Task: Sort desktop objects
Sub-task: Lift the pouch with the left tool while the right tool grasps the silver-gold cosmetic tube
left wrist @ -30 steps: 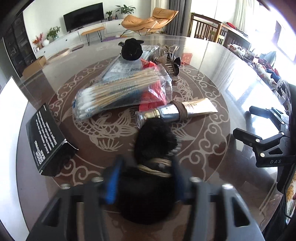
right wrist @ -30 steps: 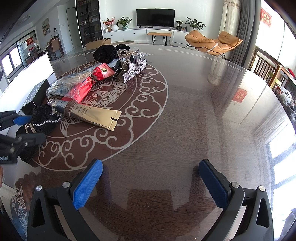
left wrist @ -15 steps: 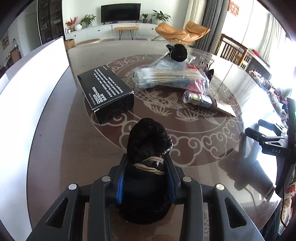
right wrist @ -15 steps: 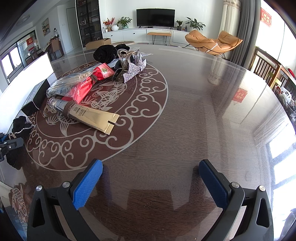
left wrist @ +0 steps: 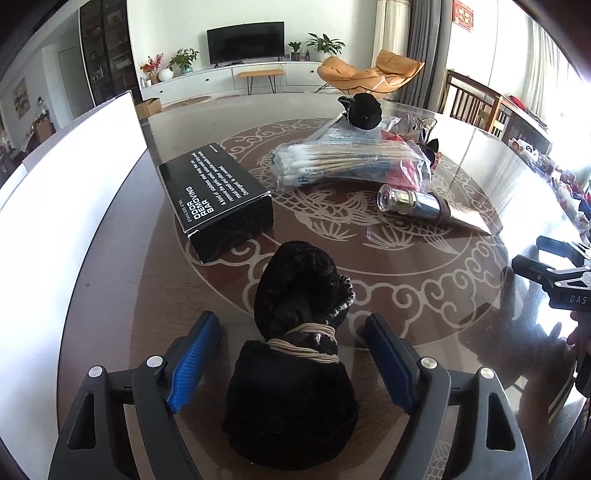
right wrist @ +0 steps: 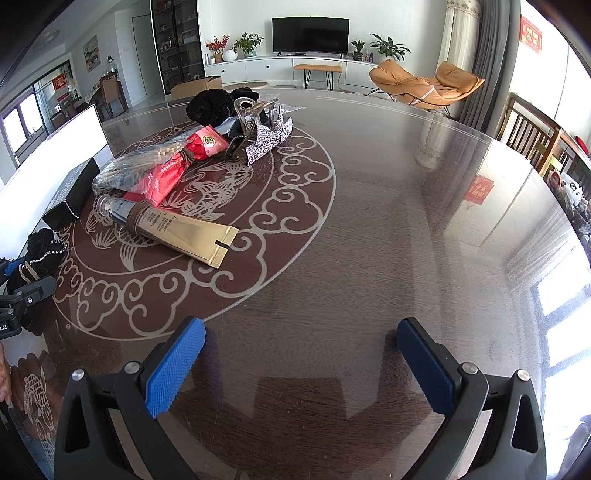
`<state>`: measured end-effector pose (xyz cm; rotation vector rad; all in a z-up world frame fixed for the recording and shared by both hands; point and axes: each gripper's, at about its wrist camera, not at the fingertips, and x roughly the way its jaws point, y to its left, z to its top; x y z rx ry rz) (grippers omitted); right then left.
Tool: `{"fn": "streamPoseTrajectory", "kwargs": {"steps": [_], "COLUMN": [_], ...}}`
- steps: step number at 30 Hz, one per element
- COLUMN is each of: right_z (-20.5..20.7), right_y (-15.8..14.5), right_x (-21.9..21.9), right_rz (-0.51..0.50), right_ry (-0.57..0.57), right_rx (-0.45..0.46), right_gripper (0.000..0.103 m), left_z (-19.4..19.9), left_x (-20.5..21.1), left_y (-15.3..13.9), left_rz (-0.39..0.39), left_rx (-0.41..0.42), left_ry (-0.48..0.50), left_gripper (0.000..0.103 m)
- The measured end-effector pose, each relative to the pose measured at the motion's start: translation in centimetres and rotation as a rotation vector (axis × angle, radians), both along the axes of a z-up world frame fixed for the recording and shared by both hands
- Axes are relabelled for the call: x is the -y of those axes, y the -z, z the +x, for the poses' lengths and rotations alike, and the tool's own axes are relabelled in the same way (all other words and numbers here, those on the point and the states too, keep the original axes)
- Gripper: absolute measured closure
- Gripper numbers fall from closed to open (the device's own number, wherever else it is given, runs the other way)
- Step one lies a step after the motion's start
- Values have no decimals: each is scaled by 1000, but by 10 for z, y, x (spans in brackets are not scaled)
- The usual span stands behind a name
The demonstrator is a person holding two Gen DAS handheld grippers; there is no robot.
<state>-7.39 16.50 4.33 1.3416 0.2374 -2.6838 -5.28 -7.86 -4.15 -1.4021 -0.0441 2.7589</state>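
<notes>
sunlit living room: wall television (right wrist: 310,35), orange lounge chair (right wrist: 424,83)

The near end of the black pouch (left wrist: 291,402) sinks below the left wrist view's lower edge region, between the finger bases, so how far it reaches cannot be told. In the right wrist view the same pouch (right wrist: 40,251) is half covered by the left gripper (right wrist: 22,291), itself cut by the left edge. The right gripper (left wrist: 554,273) is clipped at the right edge of the left wrist view. The box (right wrist: 70,195) shows only one end in the right view. The small print on the tube (right wrist: 177,229) is too small to read. The swab bag (left wrist: 351,162) covers most of the red packet (left wrist: 406,166).
</notes>
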Motion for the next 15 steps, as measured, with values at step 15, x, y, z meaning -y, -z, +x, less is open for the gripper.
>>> {"fn": "streamPoseTrajectory", "kwargs": {"steps": [15], "right_z": [-29], "right_y": [-20], "right_x": [109], "right_rz": [177], "right_ry": [-548], "right_rx": [38], "right_gripper": [0], "left_z": [0], "left_x": [-2], "left_y": [3], "left_rz": [-8], "left_rx": [24], "left_ry": [11], "left_gripper": [3]}}
